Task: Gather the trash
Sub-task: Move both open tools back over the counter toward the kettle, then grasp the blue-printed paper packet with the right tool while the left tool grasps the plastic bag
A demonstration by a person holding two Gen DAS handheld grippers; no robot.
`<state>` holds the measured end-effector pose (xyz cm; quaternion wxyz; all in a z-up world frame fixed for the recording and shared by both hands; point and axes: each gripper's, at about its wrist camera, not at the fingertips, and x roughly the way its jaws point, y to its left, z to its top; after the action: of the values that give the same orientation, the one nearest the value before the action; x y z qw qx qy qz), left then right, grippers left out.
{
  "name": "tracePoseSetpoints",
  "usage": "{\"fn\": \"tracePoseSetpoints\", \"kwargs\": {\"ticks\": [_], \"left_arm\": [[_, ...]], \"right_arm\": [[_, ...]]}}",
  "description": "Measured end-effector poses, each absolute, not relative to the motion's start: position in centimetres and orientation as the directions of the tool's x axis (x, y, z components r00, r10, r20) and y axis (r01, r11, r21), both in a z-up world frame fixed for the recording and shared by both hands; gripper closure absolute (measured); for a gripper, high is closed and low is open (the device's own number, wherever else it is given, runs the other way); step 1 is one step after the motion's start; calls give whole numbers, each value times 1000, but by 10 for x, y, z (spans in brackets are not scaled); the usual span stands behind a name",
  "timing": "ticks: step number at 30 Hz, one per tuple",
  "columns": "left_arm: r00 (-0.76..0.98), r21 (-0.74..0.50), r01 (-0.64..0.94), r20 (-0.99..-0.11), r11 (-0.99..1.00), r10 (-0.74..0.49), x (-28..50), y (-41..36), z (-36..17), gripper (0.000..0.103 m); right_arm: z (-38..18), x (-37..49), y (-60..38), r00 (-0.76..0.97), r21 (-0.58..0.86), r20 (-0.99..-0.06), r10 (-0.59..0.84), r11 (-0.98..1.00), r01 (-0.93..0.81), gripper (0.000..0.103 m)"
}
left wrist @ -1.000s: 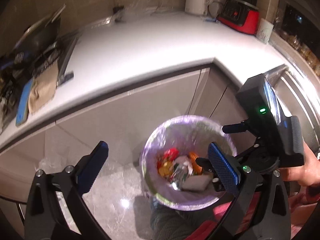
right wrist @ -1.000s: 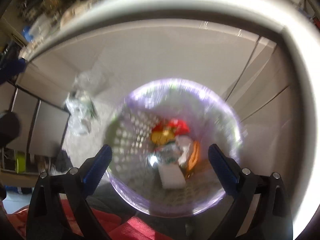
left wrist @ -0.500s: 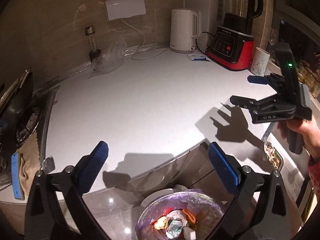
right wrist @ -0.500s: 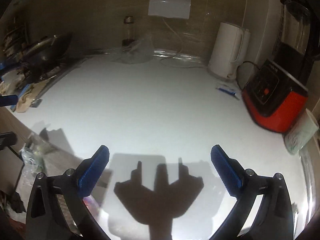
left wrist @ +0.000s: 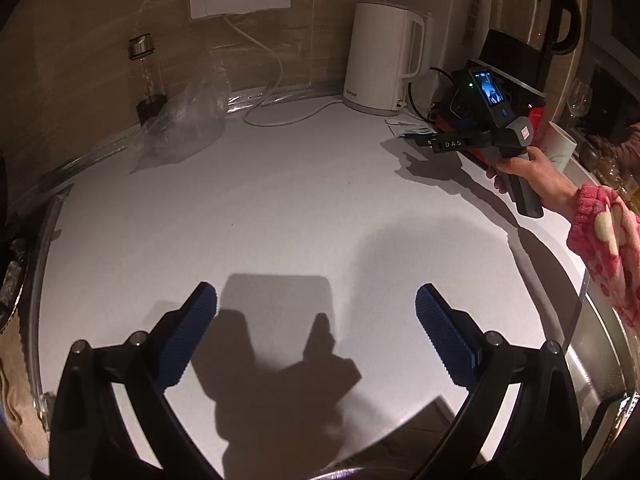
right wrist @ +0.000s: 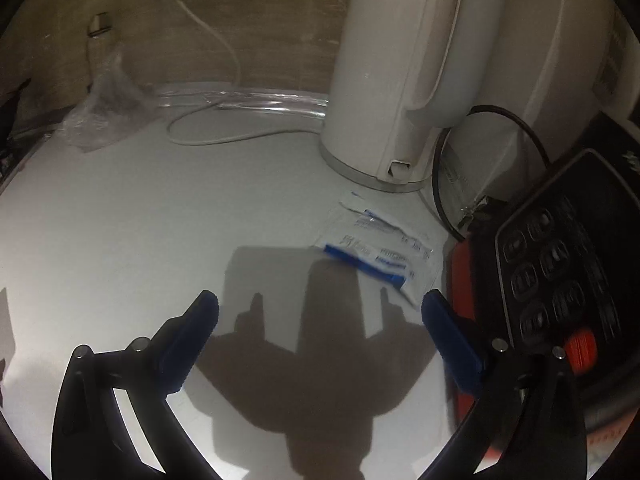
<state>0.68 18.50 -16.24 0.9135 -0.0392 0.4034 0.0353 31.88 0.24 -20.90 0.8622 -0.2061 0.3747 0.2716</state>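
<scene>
- The right hand-held gripper point(right wrist: 320, 312) hangs over the white desk point(right wrist: 120, 240), jaws spread wide and empty; its shadow falls on the surface just below.
- Just ahead of its right finger lies a flat white-and-blue wrapper point(right wrist: 380, 248), resting on the desk and touched by neither finger.
- Beyond the wrapper stands a white kettle point(right wrist: 400, 68); to the right of the gripper sits a red-and-black blender base point(right wrist: 560, 280).
- Far ahead to the left lies a crumpled clear plastic bag point(right wrist: 100, 112) against the wall.
- The left hand-held gripper point(left wrist: 316, 312) is also released and empty, above bare desk.
- In the left view, the right gripper appears far ahead to the right, held by a hand point(left wrist: 532, 176) in a pink sleeve point(left wrist: 604, 248).
</scene>
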Motion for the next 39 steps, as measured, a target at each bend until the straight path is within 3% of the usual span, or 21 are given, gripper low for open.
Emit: {"fn": "tracePoseSetpoints", "kwargs": {"ticks": [12, 19, 22, 27, 32, 39], "left_arm": [[732, 19, -92, -677, 996, 81, 126, 208, -146, 8], [731, 95, -201, -648, 975, 214, 188, 248, -144, 8], [724, 99, -240, -644, 966, 246, 204, 265, -144, 8], [708, 144, -279, -637, 949, 305, 228, 286, -148, 8], [697, 162, -284, -642, 945, 319, 250, 308, -158, 8], [666, 229, -361, -615, 904, 422, 270, 335, -178, 8]], "right_arm": [[-236, 368, 26, 518, -132, -800, 302, 754, -643, 2], [-243, 381, 29, 495, -82, -812, 311, 778, -623, 3], [-241, 385, 28, 482, -38, -811, 332, 792, -610, 17], [-236, 387, 24, 473, -12, -812, 342, 801, -599, 64], [-232, 382, 17, 469, 7, -812, 347, 809, -588, 95], [-215, 354, 6, 476, 13, -791, 384, 789, -614, 98]]}}
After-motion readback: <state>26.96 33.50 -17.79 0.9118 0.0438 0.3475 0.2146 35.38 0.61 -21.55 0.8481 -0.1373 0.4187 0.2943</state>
